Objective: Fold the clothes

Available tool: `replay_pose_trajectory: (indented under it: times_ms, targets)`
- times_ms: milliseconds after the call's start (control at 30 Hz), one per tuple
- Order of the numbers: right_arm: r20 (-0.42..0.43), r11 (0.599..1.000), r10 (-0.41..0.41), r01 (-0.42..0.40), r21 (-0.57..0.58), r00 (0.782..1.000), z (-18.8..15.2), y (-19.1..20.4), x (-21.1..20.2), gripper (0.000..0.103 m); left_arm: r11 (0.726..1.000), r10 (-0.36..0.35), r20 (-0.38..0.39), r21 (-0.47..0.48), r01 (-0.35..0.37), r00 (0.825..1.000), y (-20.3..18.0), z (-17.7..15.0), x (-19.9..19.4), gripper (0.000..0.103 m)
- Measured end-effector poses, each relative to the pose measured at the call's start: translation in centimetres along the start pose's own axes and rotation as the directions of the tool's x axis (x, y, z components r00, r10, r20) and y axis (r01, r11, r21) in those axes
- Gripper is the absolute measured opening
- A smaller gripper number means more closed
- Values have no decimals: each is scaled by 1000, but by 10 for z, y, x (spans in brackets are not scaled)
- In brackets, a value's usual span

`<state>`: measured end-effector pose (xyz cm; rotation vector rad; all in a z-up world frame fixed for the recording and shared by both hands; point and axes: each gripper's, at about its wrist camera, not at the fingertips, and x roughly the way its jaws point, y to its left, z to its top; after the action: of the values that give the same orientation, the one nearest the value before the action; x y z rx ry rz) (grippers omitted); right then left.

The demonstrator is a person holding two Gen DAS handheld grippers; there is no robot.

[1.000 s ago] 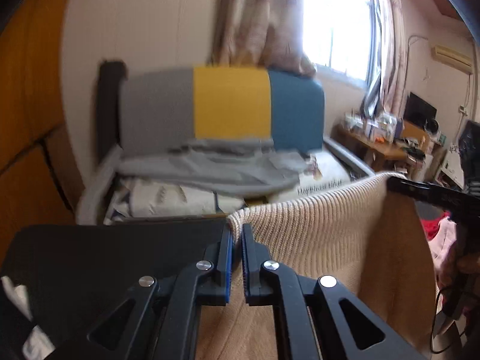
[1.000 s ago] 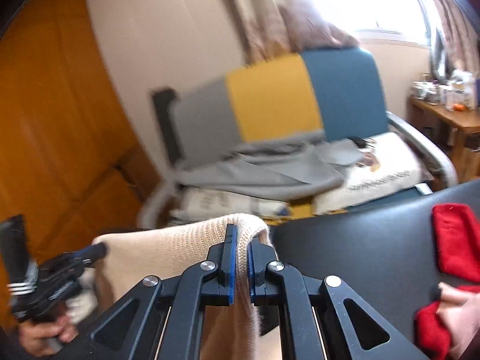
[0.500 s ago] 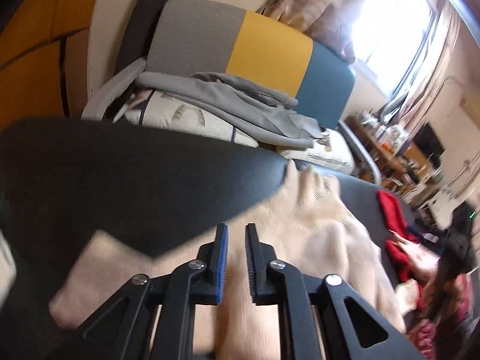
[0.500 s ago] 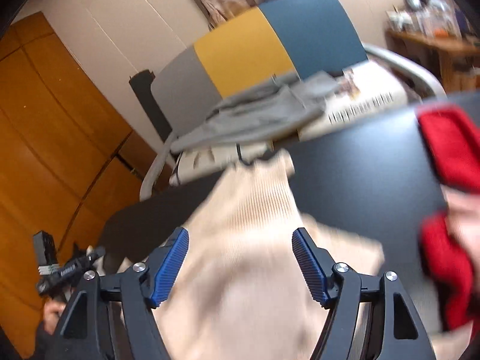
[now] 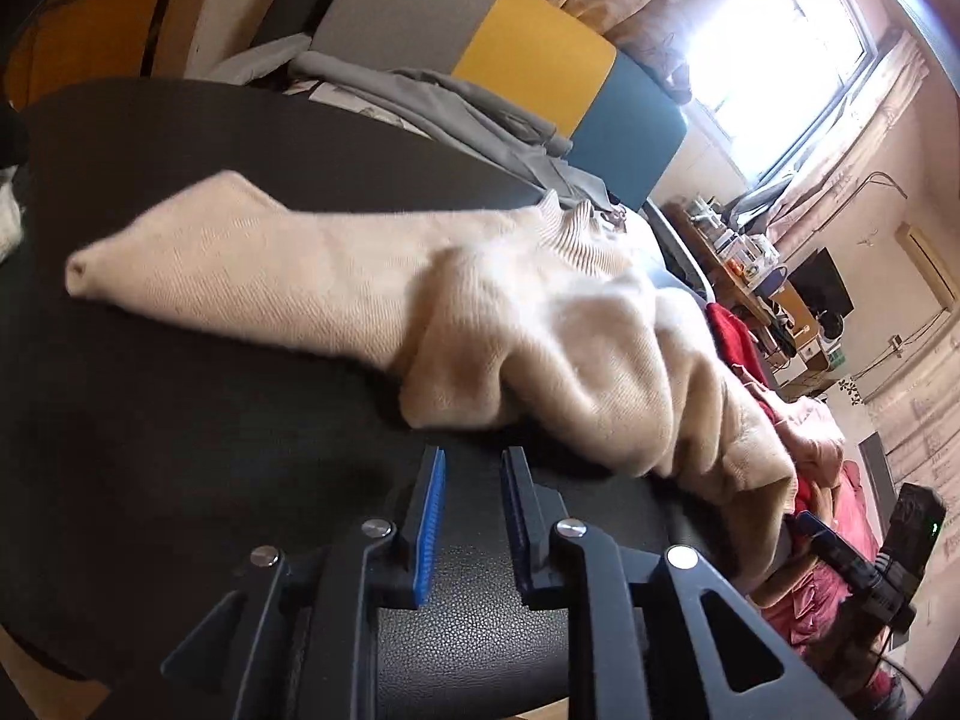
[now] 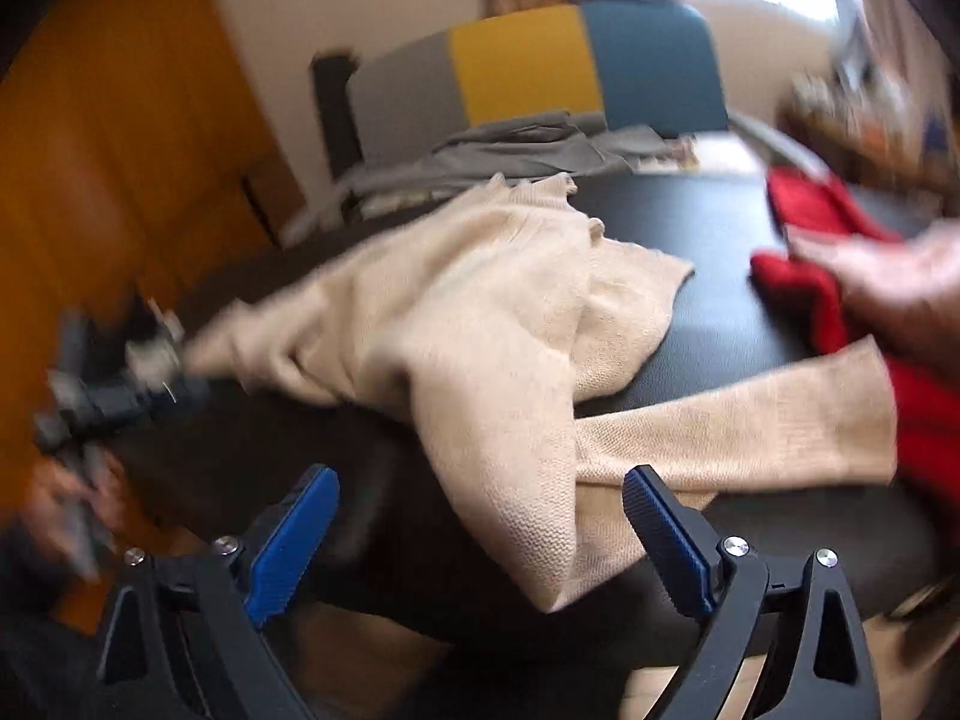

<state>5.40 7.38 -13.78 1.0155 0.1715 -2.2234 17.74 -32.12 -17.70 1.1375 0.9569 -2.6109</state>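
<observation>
A beige knit sweater (image 5: 540, 324) lies crumpled on the black table (image 5: 180, 390), one sleeve stretched out to the left. My left gripper (image 5: 474, 456) hovers just in front of its near edge. The fingers are slightly apart and nothing is between them. In the right wrist view the sweater (image 6: 480, 300) spreads over the table (image 6: 720, 228), with a corner hanging over the front edge. My right gripper (image 6: 480, 474) is wide open above that corner and holds nothing. The view is blurred.
A red garment (image 6: 804, 252) lies at the table's right side, with a pinkish cloth beside it. Behind the table is a seat with a grey, yellow and blue back (image 5: 528, 54), and grey clothes (image 6: 528, 150) are piled on it. A cluttered desk (image 5: 738, 264) stands below the window.
Both grippers held the sweater up by its top edge, then let go. It has dropped onto the table in a heap. Both grippers have pulled back to the front edge.
</observation>
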Motion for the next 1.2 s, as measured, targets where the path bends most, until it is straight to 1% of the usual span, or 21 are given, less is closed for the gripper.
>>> replay_pose_trajectory:
  times_ms: [33, 67, 133, 167, 200, 267, 333, 433, 500, 567, 600, 733, 767, 867, 933, 967, 1033, 1100, 1133, 1167, 1200]
  targets:
    - [-9, 997, -48, 47, -53, 999, 0, 8, 9, 96, 1000, -3, 5, -11, 3, 1000, 0, 1, 2, 21]
    - [-16, 990, -96, 94, -106, 995, 0, 16, 19, 92, 1000, -6, 12, -20, 6, 1000, 0, 3, 4, 21]
    - [-22, 961, -191, 183, -207, 981, 1, 32, 37, 43, 999, -20, 24, -28, 21, 999, 0, 5, 8, 21]
    - [-17, 953, -231, 223, -205, 973, 2, 32, 42, 10, 999, -28, 31, -32, 29, 999, 0, 6, 10, 23]
    - [-12, 945, -267, 259, -200, 964, 3, 31, 46, 11, 999, -36, 37, -35, 37, 999, 1, 7, 12, 25]
    - [-14, 957, -251, 246, -150, 968, 9, 21, 47, 11, 998, -52, 50, -41, 54, 997, 1, 9, 16, 26]
    - [-2, 960, -256, 254, -120, 967, 14, 12, 40, 11, 996, -67, 63, -46, 70, 996, 2, 11, 20, 29]
    - [42, 954, -278, 281, -106, 960, 32, 3, 24, 11, 995, -90, 43, -46, 92, 995, 2, 13, 34, 31]
    - [80, 945, -301, 308, -107, 950, 47, -2, 15, 11, 994, -99, 42, -36, 100, 994, -2, 18, 38, 31]
    - [116, 938, -320, 332, -102, 940, 69, -10, 9, 11, 994, -107, 45, -22, 108, 993, -6, 24, 40, 25]
    - [131, 935, -329, 342, -97, 935, 80, -14, 7, 11, 994, -111, 47, -15, 112, 993, -8, 27, 41, 10]
    - [198, 920, -362, 383, -82, 911, 132, -33, 5, 11, 992, -127, 54, 14, 127, 990, -16, 39, 45, 7]
    - [203, 919, -366, 387, -75, 908, 147, -39, 10, 11, 992, -124, 59, 24, 123, 991, -19, 44, 46, 7]
    - [206, 916, -381, 399, -50, 901, 196, -61, 33, 11, 994, -105, 73, 52, 101, 992, -26, 65, 48, 6]
    - [179, 912, -400, 410, -20, 899, 227, -77, 58, 11, 995, -91, 73, 53, 87, 993, -27, 76, 53, 6]
    - [150, 909, -410, 416, -9, 900, 238, -83, 73, 11, 995, -84, 74, 54, 80, 994, -28, 81, 55, 6]
    - [68, 916, -401, 401, 22, 913, 255, -103, 107, 14, 996, -71, 71, 54, 67, 995, -30, 89, 60, 6]
    - [-14, 931, -364, 364, 39, 931, 254, -115, 130, 24, 997, -62, 58, 54, 59, 996, -32, 91, 64, 6]
    - [-46, 936, -347, 349, 43, 937, 250, -118, 138, 25, 997, -57, 51, 54, 55, 997, -33, 92, 67, 6]
    - [-34, 944, -327, 328, 31, 945, 244, -115, 133, 25, 997, -53, 49, 55, 50, 997, -34, 91, 68, 6]
    - [-21, 952, -306, 306, 18, 952, 236, -112, 128, 30, 997, -48, 50, 57, 45, 998, -34, 90, 68, 6]
